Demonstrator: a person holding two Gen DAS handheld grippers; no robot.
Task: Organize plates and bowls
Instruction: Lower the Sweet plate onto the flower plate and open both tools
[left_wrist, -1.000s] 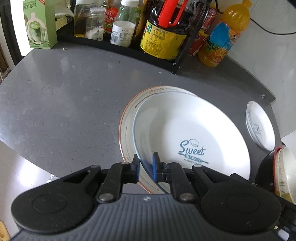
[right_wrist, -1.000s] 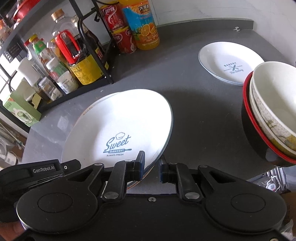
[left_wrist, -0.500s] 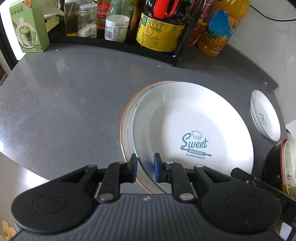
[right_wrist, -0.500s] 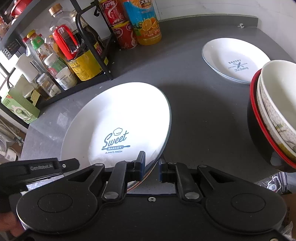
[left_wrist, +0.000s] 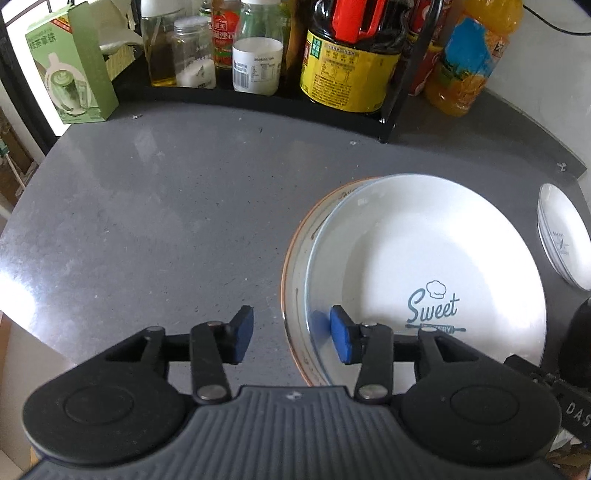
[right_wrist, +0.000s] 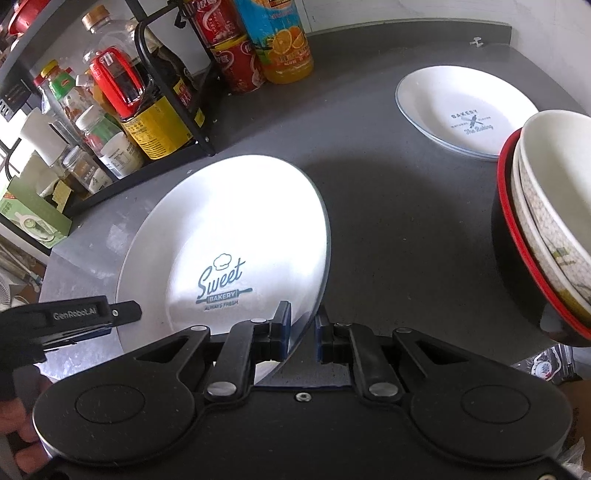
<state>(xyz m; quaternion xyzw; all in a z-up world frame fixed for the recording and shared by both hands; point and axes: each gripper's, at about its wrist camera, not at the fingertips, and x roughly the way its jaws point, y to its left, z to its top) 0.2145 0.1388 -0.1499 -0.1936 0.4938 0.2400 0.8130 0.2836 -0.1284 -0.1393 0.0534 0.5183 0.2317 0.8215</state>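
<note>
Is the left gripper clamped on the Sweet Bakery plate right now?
No. In the left wrist view the left gripper has its jaws spread wide, straddling the near rims of the Sweet Bakery plate and the orange-rimmed plate beneath without pinching them.

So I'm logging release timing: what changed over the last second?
The left gripper opened and let go of the Sweet Bakery plate, which now rests on the orange-rimmed plate. The right gripper remains clamped on its rim. The bowl stack and small plate are unchanged.
</note>
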